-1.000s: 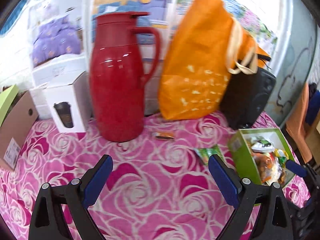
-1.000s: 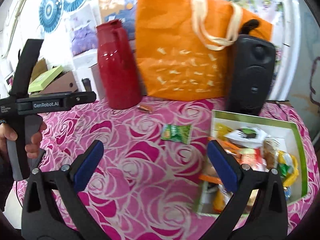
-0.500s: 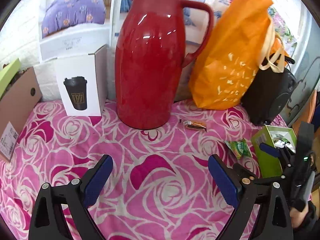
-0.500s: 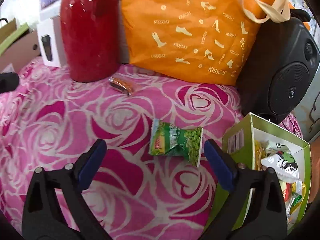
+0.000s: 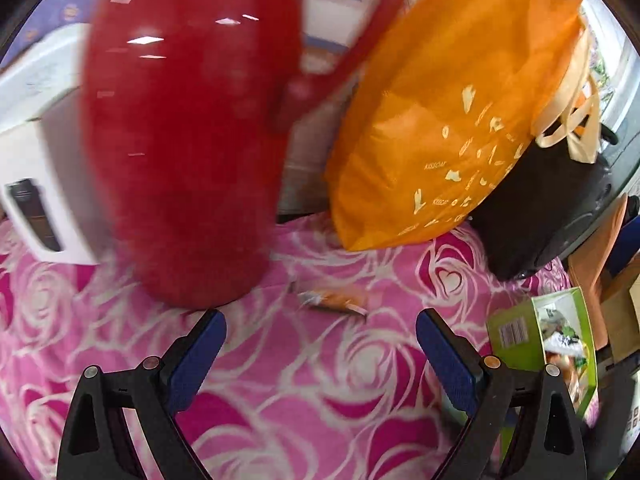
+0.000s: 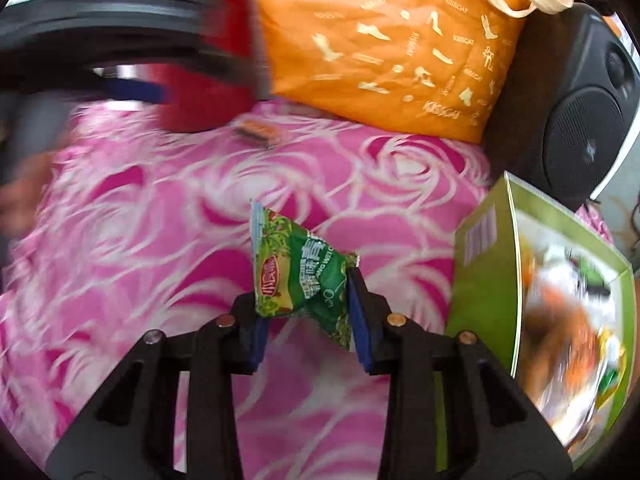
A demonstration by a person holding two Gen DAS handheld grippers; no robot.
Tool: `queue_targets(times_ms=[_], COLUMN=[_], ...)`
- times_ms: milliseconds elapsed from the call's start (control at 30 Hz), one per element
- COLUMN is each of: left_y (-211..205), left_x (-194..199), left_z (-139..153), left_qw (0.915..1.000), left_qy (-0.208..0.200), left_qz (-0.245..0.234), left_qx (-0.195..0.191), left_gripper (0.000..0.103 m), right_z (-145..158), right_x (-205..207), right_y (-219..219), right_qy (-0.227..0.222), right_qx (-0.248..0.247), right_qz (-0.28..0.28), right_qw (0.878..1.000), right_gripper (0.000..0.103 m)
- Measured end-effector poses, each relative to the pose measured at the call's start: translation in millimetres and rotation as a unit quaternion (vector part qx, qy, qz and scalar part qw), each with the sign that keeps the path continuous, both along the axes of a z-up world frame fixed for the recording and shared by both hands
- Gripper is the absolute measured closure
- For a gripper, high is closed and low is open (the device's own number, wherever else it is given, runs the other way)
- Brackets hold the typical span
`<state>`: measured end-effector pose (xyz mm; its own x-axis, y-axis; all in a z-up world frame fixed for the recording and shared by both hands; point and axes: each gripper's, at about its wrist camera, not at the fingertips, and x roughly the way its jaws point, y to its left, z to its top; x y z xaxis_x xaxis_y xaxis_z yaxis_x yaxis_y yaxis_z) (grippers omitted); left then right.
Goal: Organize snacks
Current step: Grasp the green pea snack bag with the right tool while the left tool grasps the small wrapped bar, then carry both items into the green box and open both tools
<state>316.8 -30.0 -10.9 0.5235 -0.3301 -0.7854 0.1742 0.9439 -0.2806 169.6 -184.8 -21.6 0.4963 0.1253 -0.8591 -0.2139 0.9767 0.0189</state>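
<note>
Right gripper (image 6: 306, 320) fingers clamp green snack packet (image 6: 298, 276) — left gripper (image 5: 320, 354) spread wide over pink rose-print cloth (image 5: 280, 380).

A pink cloth (image 6: 152, 224) patterned with pale roses covers the counter from edge to edge. At the back stands a glossy red jug (image 5: 188, 140) (blurred in both views), with a white carton (image 5: 36, 184) printed with a dark cup just beside it. An orange tote bag (image 6: 384, 44) with cream handles leans against a black loudspeaker (image 6: 580, 120). Behind them, a poster of purple bedding (image 5: 56, 16) hangs on the wall. The light is bright and even, throwing white highlights on the jug.
</note>
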Motion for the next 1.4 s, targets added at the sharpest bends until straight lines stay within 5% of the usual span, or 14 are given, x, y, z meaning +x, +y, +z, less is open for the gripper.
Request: queue_targets(times_ms=[233,300,500,667,1000,1400], left_y=[-26.7,-27.4,-34.7,-24.0,1.3,-67.1], left_x=[37.6,45.0,27.4,-13.3,-154.3,-189.8], left_z=[-37.6,-50.2,-47.7,-35.6,12.8,78.2], left_qw=[0.9986,0.9971,0.9979,0.9972,0.9905,0.9769], left_qy=[0.041,0.067,0.050,0.039,-0.026,-0.083], left_qz=[0.031,0.037,-0.003,-0.039,-0.128,-0.196], left_qx=[0.009,-0.006,0.042,0.051,0.044,0.019], left_gripper=[0.014,0.041,0.053,0.053,0.053,0.053], right_z=[1.2,-2.0,2.5,12.8,30.2,94.4], right_x=[-41.7,-40.8,-49.1,-61.7,-92.3,-131.3], right_y=[-0.6,-1.1,-3.1,-0.7,-7.1,-74.9], right_qy=[0.022,0.027,0.023,0.012,0.000,-0.098], right_qx=[0.028,0.024,0.032,0.037,0.107,0.090], right_qz=[0.000,-0.001,-0.007,0.000,-0.010,-0.089], right_qw=[0.999,0.999,0.999,0.999,0.994,0.987], right_gripper=[0.066,0.066,0.066,0.066,0.066,0.066])
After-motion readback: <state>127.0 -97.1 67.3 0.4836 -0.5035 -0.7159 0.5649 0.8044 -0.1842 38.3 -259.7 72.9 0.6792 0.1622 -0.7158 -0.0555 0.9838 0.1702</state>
